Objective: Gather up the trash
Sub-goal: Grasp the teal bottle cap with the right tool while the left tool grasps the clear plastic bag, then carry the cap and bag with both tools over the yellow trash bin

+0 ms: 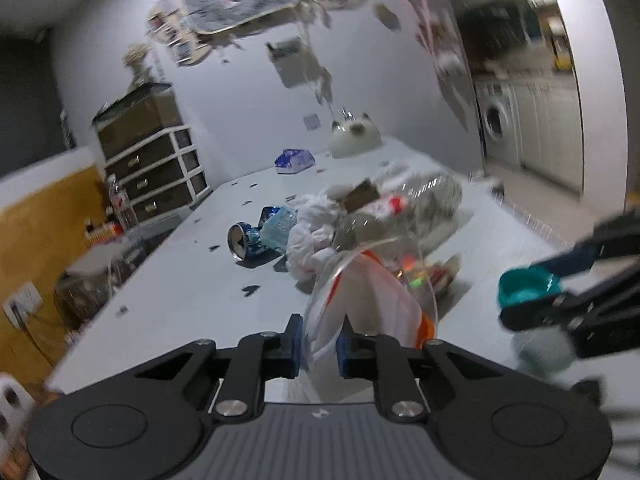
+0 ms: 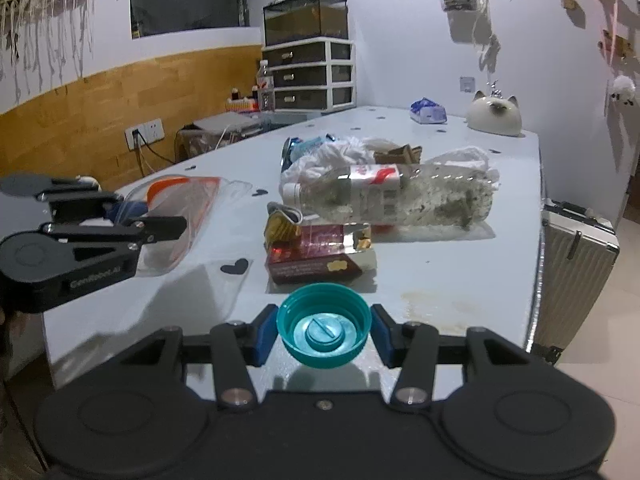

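The left gripper [image 1: 318, 346] is clenched on the limp, slippery clear zip bag with an orange strip [image 1: 372, 300], best pinched at its rim; the right gripper [image 2: 324, 330] grasps a light, stiff teal plastic cap [image 2: 324, 326] by its sides.

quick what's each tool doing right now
Left tool: closed on the edge of the clear plastic bag.
Right tool: closed on the teal bottle cap.

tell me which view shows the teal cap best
The right wrist view. There the teal cap sits sharp and centred in the right gripper, its open side up and its inner ridges plain. The left wrist view catches it only side-on at the right edge, blurred and partly covered by that gripper's fingers.
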`<state>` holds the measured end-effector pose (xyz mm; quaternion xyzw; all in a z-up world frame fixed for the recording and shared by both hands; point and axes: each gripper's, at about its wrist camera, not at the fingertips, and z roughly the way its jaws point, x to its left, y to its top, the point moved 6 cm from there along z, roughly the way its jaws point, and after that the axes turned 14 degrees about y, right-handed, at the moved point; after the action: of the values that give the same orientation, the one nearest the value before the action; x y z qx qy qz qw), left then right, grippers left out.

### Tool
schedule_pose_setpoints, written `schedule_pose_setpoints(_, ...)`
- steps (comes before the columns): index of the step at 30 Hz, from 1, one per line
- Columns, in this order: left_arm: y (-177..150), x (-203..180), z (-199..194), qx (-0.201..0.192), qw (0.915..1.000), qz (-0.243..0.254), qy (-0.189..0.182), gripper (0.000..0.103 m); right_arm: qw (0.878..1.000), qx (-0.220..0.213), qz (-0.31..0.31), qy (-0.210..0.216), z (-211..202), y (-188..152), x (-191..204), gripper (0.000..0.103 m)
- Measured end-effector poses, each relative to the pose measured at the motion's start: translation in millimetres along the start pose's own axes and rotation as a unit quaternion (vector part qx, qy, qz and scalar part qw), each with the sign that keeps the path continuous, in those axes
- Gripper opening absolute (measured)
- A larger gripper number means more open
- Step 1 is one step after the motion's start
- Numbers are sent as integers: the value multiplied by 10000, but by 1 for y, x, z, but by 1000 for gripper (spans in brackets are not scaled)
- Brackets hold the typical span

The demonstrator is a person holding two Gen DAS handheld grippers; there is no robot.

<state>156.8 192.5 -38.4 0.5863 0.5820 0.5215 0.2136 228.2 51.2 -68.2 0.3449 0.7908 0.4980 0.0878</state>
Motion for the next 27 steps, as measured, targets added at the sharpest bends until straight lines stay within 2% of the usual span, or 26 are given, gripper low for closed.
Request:
schedule_pose_setpoints(6,2,-10,-24,-4,9979,-642,-121,16,9997,-212,-21,-131,-27,-2,-2,50)
schedule_pose_setpoints(17,4,-32,-67,-61,9902,-1352,-340,16,9974,-584,57,-427,-81,-9,-14,50)
schedule_pose_setpoints(27,18,-74,-93,-260,9881,-1383,-621,16,9925,-889,157,-830,-135,-23,-36,50)
